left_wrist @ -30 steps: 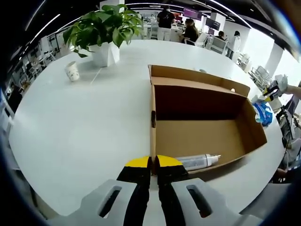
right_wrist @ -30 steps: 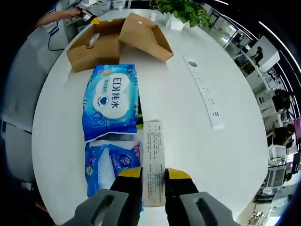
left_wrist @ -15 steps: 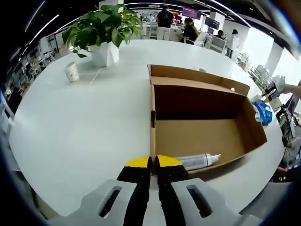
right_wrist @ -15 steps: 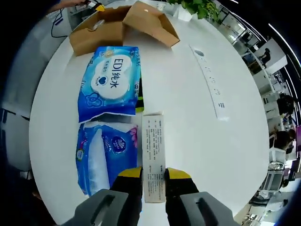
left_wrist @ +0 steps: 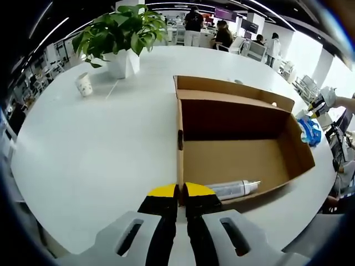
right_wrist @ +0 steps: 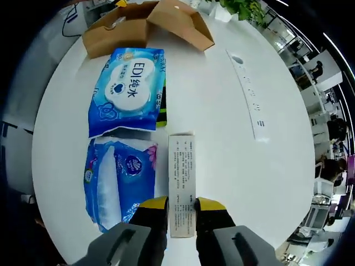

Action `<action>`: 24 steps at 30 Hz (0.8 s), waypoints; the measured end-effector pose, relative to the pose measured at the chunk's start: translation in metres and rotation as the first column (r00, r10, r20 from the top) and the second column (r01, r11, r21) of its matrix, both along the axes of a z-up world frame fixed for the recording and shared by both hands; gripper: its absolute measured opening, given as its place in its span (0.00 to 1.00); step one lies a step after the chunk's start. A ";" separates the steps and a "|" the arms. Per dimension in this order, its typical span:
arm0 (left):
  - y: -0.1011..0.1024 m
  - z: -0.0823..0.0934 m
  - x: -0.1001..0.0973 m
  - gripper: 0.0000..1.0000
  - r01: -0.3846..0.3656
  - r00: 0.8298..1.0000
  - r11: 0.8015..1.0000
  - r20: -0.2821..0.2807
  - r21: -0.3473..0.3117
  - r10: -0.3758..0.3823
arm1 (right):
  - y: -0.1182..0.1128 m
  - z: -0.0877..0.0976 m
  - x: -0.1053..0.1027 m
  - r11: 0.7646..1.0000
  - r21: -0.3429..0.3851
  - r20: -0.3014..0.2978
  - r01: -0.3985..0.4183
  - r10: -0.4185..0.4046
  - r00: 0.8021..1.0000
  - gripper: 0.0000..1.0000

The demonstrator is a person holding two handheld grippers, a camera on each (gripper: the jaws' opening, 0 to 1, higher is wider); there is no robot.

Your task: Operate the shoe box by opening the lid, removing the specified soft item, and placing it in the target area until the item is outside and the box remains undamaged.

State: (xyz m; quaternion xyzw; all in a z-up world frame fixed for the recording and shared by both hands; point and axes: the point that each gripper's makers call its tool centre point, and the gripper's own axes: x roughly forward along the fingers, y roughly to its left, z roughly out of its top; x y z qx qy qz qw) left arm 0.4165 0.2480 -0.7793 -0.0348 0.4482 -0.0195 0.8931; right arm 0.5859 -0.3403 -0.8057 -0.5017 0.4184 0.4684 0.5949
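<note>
In the left gripper view, the left gripper (left_wrist: 180,194) has its jaws pressed together on the near wall of the open shoe box (left_wrist: 233,160), pinning it on the white table (left_wrist: 94,149). A slim tube (left_wrist: 233,189) lies inside along that near wall, the rest of the floor is bare, and the lid flap (left_wrist: 233,91) stands back on the far side. A potted plant (left_wrist: 119,39) and a small cup (left_wrist: 85,83) sit far left, and the right gripper's yellow tips show past the box's right end. In the right gripper view, the right gripper (right_wrist: 181,206) has its jaws narrow, clamped on the near end of a long white carton (right_wrist: 182,183) that lies flat on the table. Left of it rest a blue tissue pack (right_wrist: 119,180) and, farther off, a blue wet-wipes pack (right_wrist: 128,91), both soft items well outside the box. The placing looks almost finished; to do it well, the jaws should part only once the carton is fully settled, then lift straight away without nudging the packs, while the left grip stays light enough not to crease the cardboard.
</note>
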 end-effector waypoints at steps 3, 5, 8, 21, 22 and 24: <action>0.000 0.000 0.000 0.02 -0.002 1.000 1.000 -0.001 -0.003 0.002 | 0.001 0.001 0.002 1.000 -0.007 0.014 0.006 -0.006 1.000 0.17; 0.000 0.000 0.000 0.02 -0.002 1.000 1.000 -0.001 -0.004 0.002 | 0.001 0.002 0.004 1.000 0.000 0.019 0.022 -0.022 1.000 0.23; 0.001 0.000 0.001 0.02 -0.002 1.000 1.000 -0.003 -0.004 0.002 | 0.003 0.006 0.006 0.999 0.012 0.024 0.034 -0.035 0.999 0.24; 0.002 0.000 0.002 0.02 -0.004 1.000 1.000 -0.006 -0.005 0.004 | 0.016 0.034 0.005 0.993 0.078 0.075 0.084 -0.090 0.993 0.34; 0.002 0.000 0.002 0.02 -0.006 1.000 1.000 -0.007 -0.006 0.006 | 0.018 0.036 0.005 0.992 0.089 0.079 0.084 -0.091 0.993 0.35; 0.002 0.000 0.001 0.01 -0.006 1.000 1.000 -0.007 -0.005 0.006 | 0.025 0.043 0.002 0.990 0.108 0.085 0.088 -0.097 0.992 0.36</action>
